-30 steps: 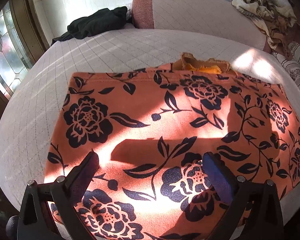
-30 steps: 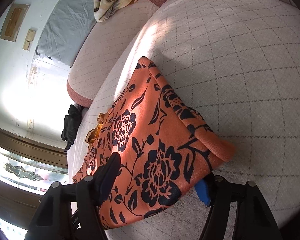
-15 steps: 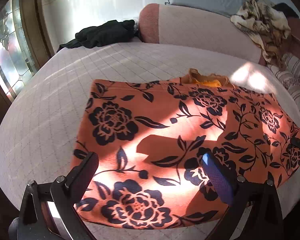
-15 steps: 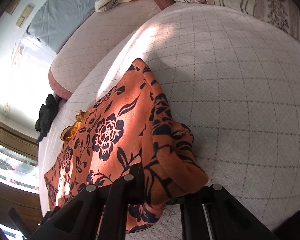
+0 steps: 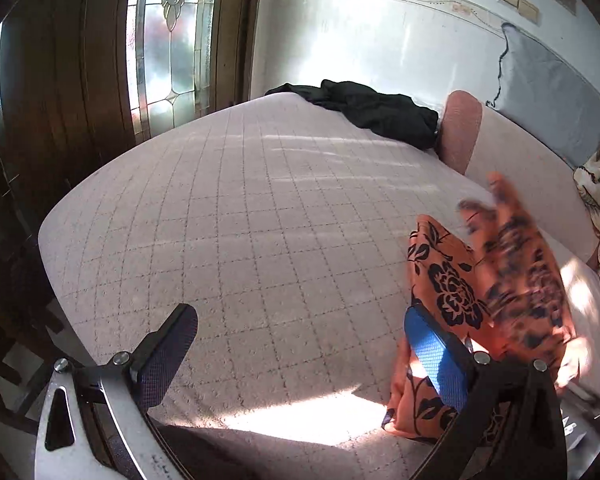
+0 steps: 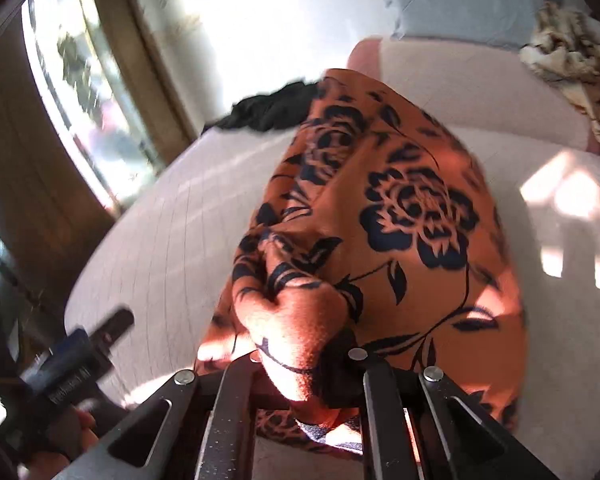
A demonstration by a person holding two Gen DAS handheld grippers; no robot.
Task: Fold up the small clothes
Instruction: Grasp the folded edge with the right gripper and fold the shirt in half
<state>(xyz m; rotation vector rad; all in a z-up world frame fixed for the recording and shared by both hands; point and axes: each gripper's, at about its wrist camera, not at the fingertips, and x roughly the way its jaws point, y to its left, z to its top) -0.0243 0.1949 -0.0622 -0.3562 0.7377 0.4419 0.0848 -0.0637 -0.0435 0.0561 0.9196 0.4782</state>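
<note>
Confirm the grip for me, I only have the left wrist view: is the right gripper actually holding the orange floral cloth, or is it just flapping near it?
Observer: Held. The right gripper is shut on a bunched fold of the orange floral cloth.
Operator: Whole cloth off the bed?
Observer: Cannot tell; it hangs over the quilted bed, blurred.
Operator: Left gripper free?
Observer: Yes, the left gripper is open, nothing between its fingers.

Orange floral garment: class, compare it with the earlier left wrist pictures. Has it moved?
Yes. The orange floral garment lay spread flat across the quilted bed; now it is bunched and lifted at the view's right, leaving the bed's middle bare.
</note>
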